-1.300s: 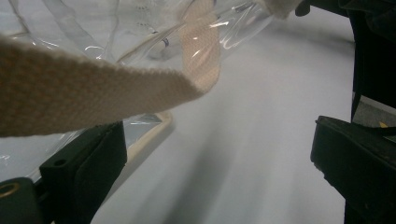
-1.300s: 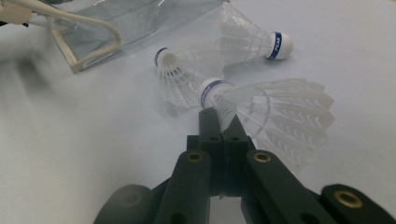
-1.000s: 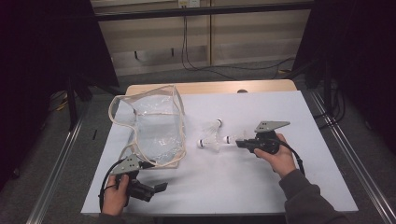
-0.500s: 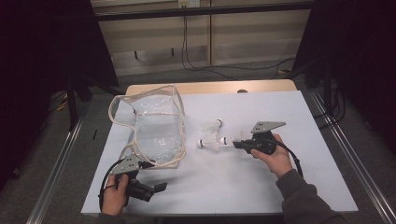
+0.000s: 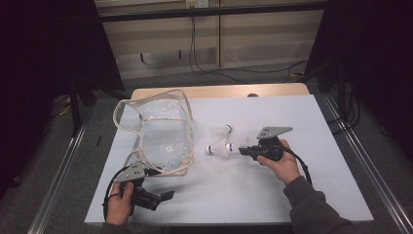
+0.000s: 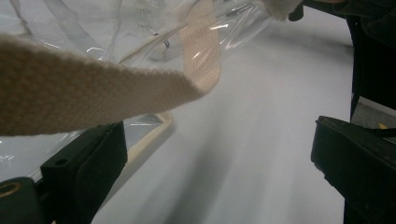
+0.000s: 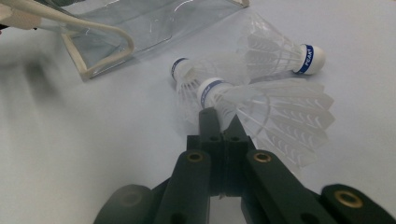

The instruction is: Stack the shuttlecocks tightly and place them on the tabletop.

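Right gripper point(image 7: 223, 122), low in the centre of its own view, has its black jaws pinched together on the feathered skirt of a white plastic shuttlecock with a blue-banded cork point(image 7: 261, 109). Two more white shuttlecocks point(image 7: 275, 51) lie touching it, mid-frame in the high view. Left gripper point(image 5: 163, 196), at lower left there, rests jaws apart, just beside the clear plastic bag with cream webbing trim point(image 5: 163, 131).

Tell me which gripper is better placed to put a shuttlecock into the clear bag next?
The right gripper. Its jaws are shut at the nearest shuttlecock, apparently pinching it. The left gripper sits open at the clear bag, with the strap before it, far from the shuttlecocks.
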A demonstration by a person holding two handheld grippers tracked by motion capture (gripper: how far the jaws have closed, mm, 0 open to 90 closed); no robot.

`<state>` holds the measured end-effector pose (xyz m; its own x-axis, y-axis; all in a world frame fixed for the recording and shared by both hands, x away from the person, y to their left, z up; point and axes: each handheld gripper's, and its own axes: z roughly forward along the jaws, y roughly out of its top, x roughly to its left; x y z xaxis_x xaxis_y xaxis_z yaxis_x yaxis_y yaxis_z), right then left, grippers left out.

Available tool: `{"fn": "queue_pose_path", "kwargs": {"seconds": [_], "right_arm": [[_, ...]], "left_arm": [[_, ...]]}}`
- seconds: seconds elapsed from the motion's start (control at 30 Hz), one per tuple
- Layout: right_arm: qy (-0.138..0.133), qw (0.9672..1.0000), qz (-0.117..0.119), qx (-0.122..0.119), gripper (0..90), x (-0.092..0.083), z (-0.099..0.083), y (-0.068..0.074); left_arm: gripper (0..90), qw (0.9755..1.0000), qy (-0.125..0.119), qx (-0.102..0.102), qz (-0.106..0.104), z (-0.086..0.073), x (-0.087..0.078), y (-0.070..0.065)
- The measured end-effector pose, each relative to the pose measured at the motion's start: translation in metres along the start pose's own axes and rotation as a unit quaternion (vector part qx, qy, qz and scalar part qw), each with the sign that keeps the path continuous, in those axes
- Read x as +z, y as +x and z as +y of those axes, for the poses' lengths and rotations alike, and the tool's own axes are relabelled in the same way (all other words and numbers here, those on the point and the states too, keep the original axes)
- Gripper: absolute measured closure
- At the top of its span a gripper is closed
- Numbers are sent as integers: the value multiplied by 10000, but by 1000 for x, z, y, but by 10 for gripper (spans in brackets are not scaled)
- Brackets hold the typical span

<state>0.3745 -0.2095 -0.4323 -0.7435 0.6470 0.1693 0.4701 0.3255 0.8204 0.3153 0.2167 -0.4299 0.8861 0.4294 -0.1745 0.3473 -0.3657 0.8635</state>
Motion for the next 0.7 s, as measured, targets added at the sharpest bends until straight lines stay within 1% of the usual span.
{"fn": "queue_pose_path", "kwargs": {"seconds": [0.37,0.47,0.5,0.7], "right_arm": [[25,10000,-20,17,900,5,0,-2],[14,10000,-68,10,900,6,1,-2],[9,10000,-32,41,900,7,1,-2],[45,10000,-16,2,900,10,2,-1]], "left_arm": [[38,10000,-8,-11,-5,0,0,0],[37,10000,-8,-4,-4,0,0,0],[37,10000,-8,-3,-4,0,0,0],[37,10000,-9,-2,-5,0,0,0]]}}
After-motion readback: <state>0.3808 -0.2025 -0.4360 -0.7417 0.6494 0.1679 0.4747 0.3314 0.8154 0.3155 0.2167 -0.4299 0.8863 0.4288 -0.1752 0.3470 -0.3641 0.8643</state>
